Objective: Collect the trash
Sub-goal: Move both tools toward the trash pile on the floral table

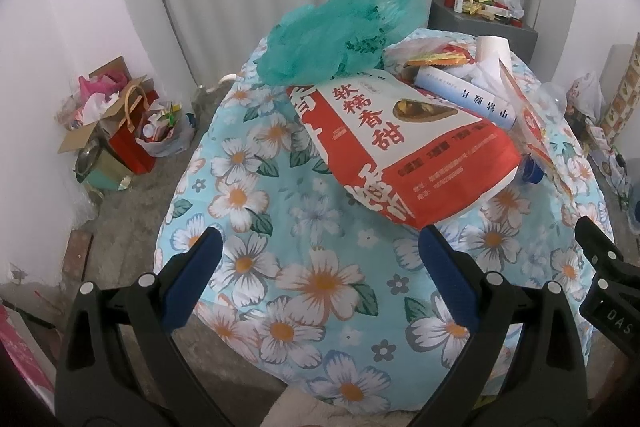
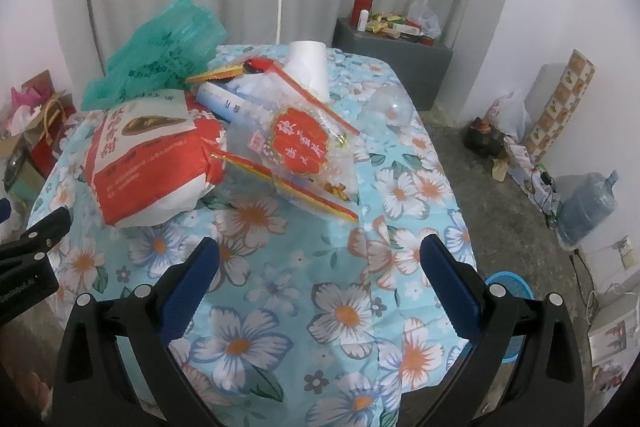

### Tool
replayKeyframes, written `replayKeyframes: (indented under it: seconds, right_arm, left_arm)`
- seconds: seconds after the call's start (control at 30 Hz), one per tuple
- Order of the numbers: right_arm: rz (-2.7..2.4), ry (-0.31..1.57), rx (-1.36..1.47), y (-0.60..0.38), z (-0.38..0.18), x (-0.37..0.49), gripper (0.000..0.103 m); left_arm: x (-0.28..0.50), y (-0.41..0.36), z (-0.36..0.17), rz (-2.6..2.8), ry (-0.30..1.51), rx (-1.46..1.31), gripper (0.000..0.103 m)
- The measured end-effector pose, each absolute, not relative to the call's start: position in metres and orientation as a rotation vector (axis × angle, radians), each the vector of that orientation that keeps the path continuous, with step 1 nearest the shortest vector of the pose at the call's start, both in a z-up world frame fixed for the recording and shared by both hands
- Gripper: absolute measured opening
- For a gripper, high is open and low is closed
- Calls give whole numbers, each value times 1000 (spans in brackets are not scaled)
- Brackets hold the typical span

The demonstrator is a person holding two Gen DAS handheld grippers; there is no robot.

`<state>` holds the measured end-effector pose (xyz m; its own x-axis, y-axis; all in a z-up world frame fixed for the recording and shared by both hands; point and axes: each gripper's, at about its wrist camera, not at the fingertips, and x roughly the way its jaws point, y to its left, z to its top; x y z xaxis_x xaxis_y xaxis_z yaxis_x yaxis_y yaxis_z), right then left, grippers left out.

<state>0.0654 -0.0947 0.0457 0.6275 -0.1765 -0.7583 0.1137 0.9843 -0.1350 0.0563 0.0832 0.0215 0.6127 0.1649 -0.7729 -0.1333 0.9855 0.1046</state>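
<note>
Trash lies on a table with a blue floral cloth (image 1: 312,267) (image 2: 320,307). A red-and-white paper food bag (image 1: 404,143) (image 2: 152,155) lies in the middle. Behind it sits a crumpled green plastic bag (image 1: 344,31) (image 2: 156,55). A clear snack wrapper with a red label (image 2: 300,143) (image 1: 532,123) leans beside a white-blue box (image 1: 468,95) (image 2: 232,103) and a white paper roll (image 2: 308,67) (image 1: 492,49). My left gripper (image 1: 320,239) is open and empty, just short of the paper bag. My right gripper (image 2: 320,251) is open and empty, short of the snack wrapper.
A grey cabinet (image 2: 396,63) with a red flask and small items stands at the back. Boxes and bags (image 1: 120,123) sit on the floor at left. A water jug (image 2: 588,207), bags and cables line the right wall. A blue basin (image 2: 508,291) sits under the table edge.
</note>
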Motion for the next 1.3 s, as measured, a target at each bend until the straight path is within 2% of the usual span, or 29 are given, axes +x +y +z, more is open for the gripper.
replayKeyframes:
  seconds: [0.83, 1.07, 1.3]
  right_arm:
    - [-217, 901, -104, -124, 47, 103, 98]
    - [-173, 935, 10, -152, 41, 120, 98]
    - [-79, 843, 137, -188, 43, 133, 98]
  left_arm:
    - [105, 71, 46, 182, 892, 20, 94]
    - [128, 69, 57, -16, 826, 49, 94]
    - [162, 100, 75, -125, 746, -123, 94]
